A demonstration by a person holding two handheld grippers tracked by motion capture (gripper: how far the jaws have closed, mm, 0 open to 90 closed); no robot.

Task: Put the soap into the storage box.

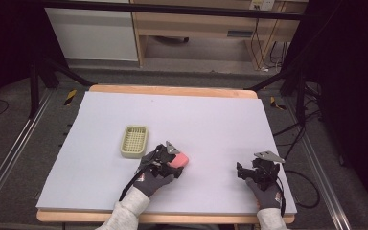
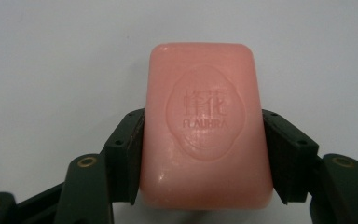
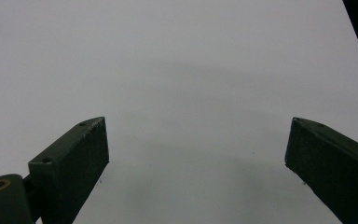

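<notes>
Pale lilac table [image 1: 211,120] carries a slotted cream soap dish [image 1: 134,141] toward its left edge. Just right of the dish, nearer the front edge, the left gripper [image 1: 175,162] clamps a pink soap bar [image 2: 205,123] by its long sides. Best to keep the squeeze even, carry it level, and lower it squarely into the dish. The bar is rounded and glossy, with a stamped oval emblem. The right gripper [image 3: 196,149] rests wide apart and holds nothing near the front right corner.
</notes>
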